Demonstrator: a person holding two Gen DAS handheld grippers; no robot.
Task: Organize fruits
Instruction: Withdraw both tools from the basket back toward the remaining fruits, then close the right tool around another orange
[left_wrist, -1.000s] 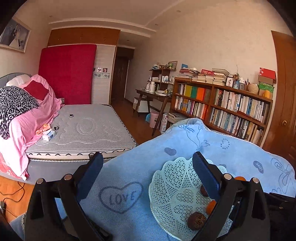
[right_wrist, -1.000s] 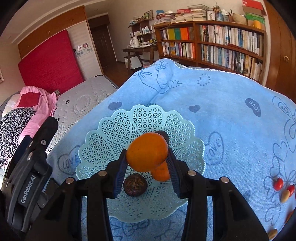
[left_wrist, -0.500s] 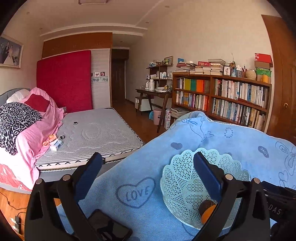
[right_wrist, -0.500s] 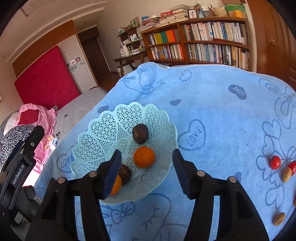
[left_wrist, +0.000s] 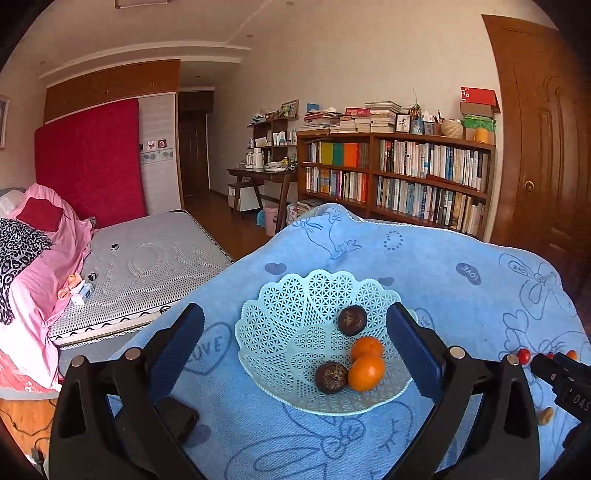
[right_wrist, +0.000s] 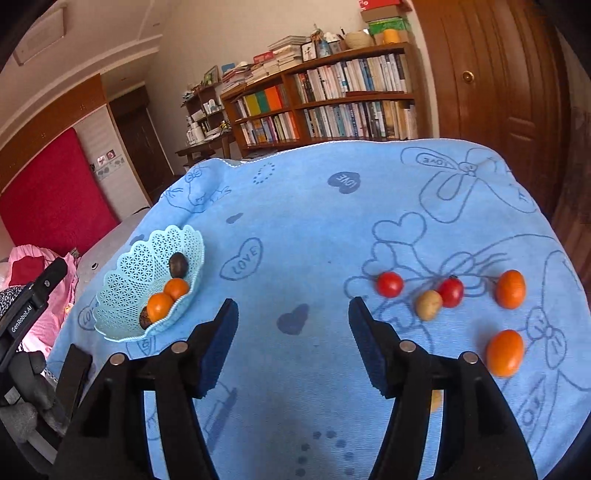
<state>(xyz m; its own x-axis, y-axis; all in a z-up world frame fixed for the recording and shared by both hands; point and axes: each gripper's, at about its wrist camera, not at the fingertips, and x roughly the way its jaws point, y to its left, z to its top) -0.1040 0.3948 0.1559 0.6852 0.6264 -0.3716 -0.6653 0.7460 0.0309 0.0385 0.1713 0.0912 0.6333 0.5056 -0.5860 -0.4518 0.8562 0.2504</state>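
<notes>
Only the right wrist view shows 5 loose fruits (right_wrist: 450, 292) on the blue cloth (right_wrist: 314, 206) — the basket (left_wrist: 288, 325) holds 2 oranges (left_wrist: 366, 372), 2 dark fruits (left_wrist: 351, 320). Left gripper (left_wrist: 295, 350) and right gripper (right_wrist: 291, 334) — fingers apart, empty.

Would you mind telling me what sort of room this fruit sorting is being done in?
It looks like a home bedroom that doubles as a study. A bed with pink bedding stands at one side, a full bookshelf lines the far wall, and a small desk stands beside it.

We look from the left wrist down at the basket (left_wrist: 295, 332), close. From the right wrist we face the blue cloth (right_wrist: 314, 206); both views share the basket and bookshelf (left_wrist: 399, 177).
</notes>
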